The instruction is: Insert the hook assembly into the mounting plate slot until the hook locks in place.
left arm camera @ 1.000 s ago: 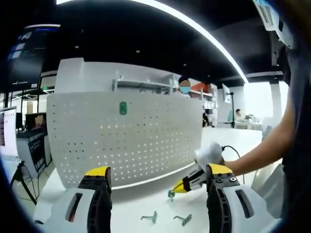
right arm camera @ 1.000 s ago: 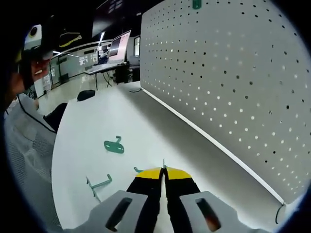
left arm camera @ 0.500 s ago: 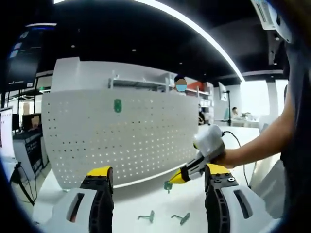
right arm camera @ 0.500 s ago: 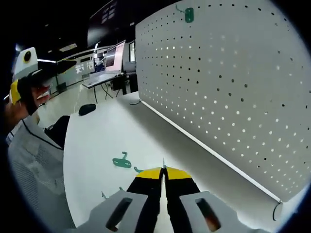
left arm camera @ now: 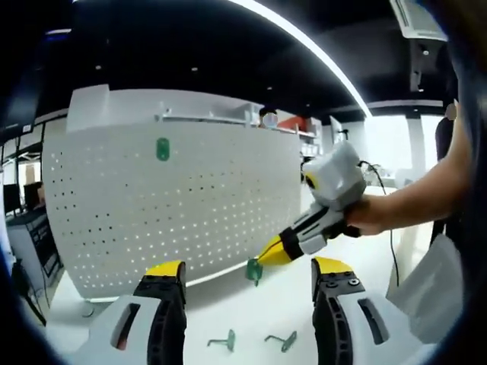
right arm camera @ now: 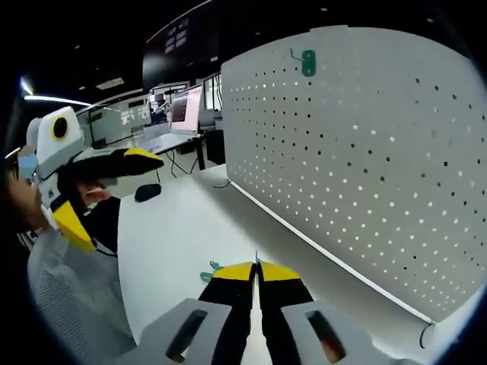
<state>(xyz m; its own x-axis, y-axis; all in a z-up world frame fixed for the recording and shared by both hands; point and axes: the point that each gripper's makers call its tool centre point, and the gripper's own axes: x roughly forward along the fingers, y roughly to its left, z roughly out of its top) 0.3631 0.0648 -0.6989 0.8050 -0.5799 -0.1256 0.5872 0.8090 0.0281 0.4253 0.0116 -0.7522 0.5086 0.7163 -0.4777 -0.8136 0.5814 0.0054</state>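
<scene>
My right gripper (left arm camera: 268, 252), seen in the left gripper view, is lifted above the white table (left arm camera: 228, 308) with its yellow-tipped fingers (left arm camera: 272, 249) pressed together on a green hook (left arm camera: 253, 270), which hangs from their tips in front of the lower part of the white pegboard (left arm camera: 205, 205). In the right gripper view the same fingers (right arm camera: 245, 271) stand closed edge to edge, with a thin metal sliver rising between the tips and a bit of the green hook (right arm camera: 207, 275) showing just to their left. My left gripper (left arm camera: 247, 285) has its fingers (left arm camera: 166, 269) wide apart and grips nothing; it also appears in the right gripper view (right arm camera: 99, 190), raised at the left, well away from the board. A person's hand (left arm camera: 373, 217) holds the right gripper's handle. High on the pegboard a green hook plate (left arm camera: 162, 149) is already mounted; the right gripper view shows it (right arm camera: 308, 62) near the board's top edge. Two more green hooks lie on the table between my left fingers, one (left arm camera: 223, 339) beside the other (left arm camera: 282, 341), apart from each other. A black cable (right arm camera: 222, 183) lies at the board's foot.
</scene>
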